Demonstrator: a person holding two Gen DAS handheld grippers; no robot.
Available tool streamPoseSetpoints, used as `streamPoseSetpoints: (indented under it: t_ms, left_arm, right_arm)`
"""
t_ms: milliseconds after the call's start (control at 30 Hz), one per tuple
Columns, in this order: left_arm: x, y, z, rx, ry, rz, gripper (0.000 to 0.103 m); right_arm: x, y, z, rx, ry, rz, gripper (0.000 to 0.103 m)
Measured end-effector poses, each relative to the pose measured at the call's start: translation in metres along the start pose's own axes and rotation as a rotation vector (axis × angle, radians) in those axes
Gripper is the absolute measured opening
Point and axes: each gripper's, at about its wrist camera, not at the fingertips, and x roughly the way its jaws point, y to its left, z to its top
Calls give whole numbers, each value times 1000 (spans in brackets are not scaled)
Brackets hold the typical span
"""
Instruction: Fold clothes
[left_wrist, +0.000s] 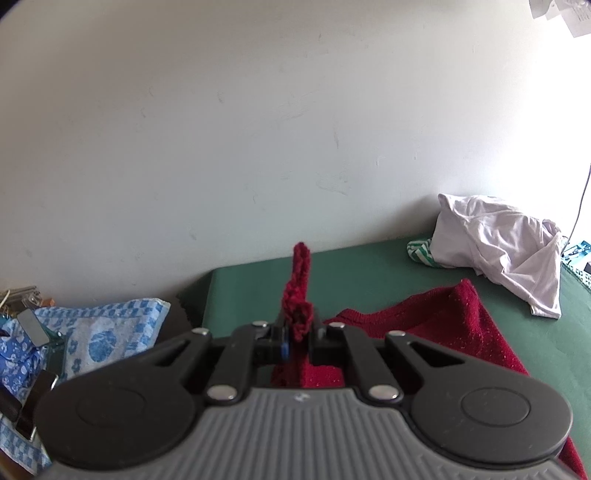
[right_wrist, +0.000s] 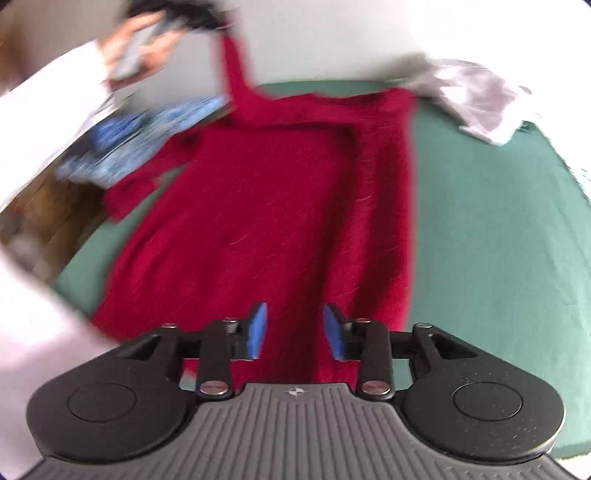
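Observation:
A dark red knitted sweater (right_wrist: 258, 221) lies spread on the green table (right_wrist: 498, 258). My left gripper (left_wrist: 300, 325) is shut on a bunched edge of the red sweater (left_wrist: 299, 291), which sticks up between its fingers; the rest of the sweater (left_wrist: 436, 325) trails down to the right. In the right wrist view that gripper (right_wrist: 207, 20) is blurred at the top left, holding up a strip of the sweater. My right gripper (right_wrist: 295, 328) hangs above the sweater's near end with its blue pads (right_wrist: 258, 326) apart and nothing between them.
A crumpled white garment (left_wrist: 502, 247) lies at the table's far right by the wall, with a green-striped cloth (left_wrist: 421, 251) beside it. Blue patterned cloth (left_wrist: 107, 336) is piled off the table's left edge. A white sleeve (right_wrist: 44, 122) crosses the left of the right wrist view.

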Motion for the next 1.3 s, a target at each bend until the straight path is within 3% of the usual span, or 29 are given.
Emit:
streamPoseSetpoints:
  t_ms: [67,100,200,233,333,433,500,533,667,800,833,900,967,1033,1167,1300]
  left_arm:
    - [-2,-2,2,1,-4,19,5]
    - [-3,-3,3,0,-5,26,5]
    - [-8,-7,6,-9,-8,38,5]
    - [-10,-9,7,-13,-10,40,5]
    - [-15,-16,9,-22,-16,45,5]
    - [-22,-26,10,-12,-22,52,5]
    - [-27,-32,11,3,-32,55,5]
    - [-30,-34,11,13,-39,59,5]
    - [-43,-41,12,48,-76,71,5]
    - [-52,-53,16,75,-99,68,5]
    - [-55,-56,16,79,-103,51,5]
    - [-63,-66,12,93,-109,-20,5]
    - [-74,-83,1,127,-112,-109,5]
    - [-86,-107,-18,181,-101,-215,4]
    - [-109,-167,-80,370,-39,-365,5]
    - [-120,-203,-136,414,68,-481,5]
  right_arm:
    - [20,-13,0,48,66,-15,23]
    - [26,-18,0,52,92,18,15]
    - [29,-10,5,-78,123,52,2]
    - [27,-10,11,-88,119,101,2]
    - [26,-12,24,-99,110,237,2]
    - [46,-11,24,-161,195,265,6]
    - [50,-12,25,-206,233,288,14]
    - [49,-13,29,-221,257,302,23]
    - [36,-31,42,-199,169,353,39]
    - [52,-36,45,-246,236,348,34]
    - [54,-37,48,-263,243,355,34]
    - [49,-52,63,-215,174,341,36]
    - [49,-74,80,-114,99,307,47]
    - [54,-103,98,26,71,275,47]
    - [62,-156,115,301,18,294,47]
    - [74,-181,115,448,17,373,48]
